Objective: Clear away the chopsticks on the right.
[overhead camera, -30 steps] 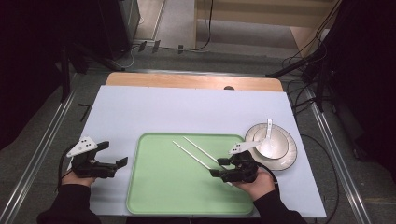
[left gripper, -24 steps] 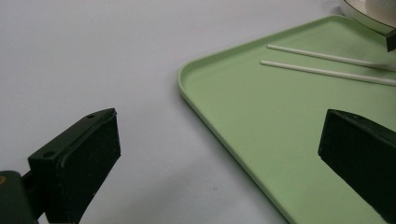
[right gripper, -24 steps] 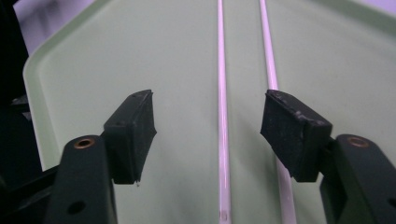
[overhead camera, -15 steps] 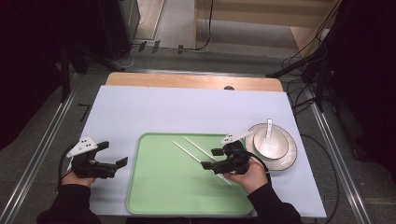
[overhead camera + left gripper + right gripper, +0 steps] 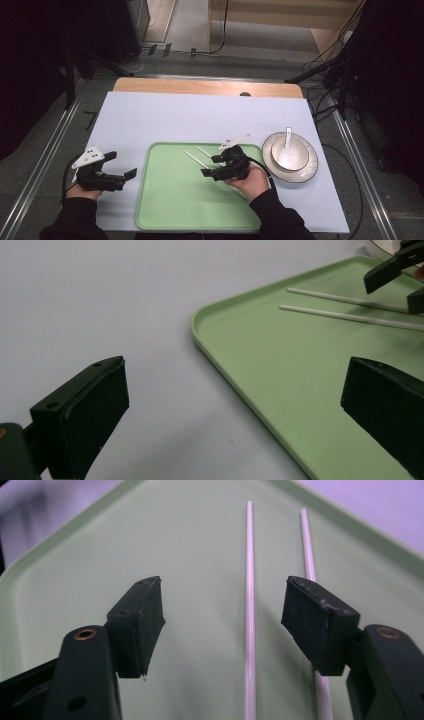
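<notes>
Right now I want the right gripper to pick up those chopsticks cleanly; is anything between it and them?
Nothing visible. The right gripper hangs open over the green tray, one chopstick between its fingers, the other chopstick beside.

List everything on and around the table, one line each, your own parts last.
Tray: 1, light green, near middle of the table.
Chopsticks: 2, white, side by side on the tray's far right part, under the right claw.
Plate: 1, white, on the table right of the tray.
Bowl: 1, white, on the plate.
Spoon: 1, white, in the bowl, handle pointing away.
Table cover: 1, pale lilac, over the wooden table.
Cables: several, black, on the floor to the right and beyond the table.
Left claw: 1, black, open, over the cover left of the tray.
Right claw: 1, black, open, over the chopsticks.
</notes>
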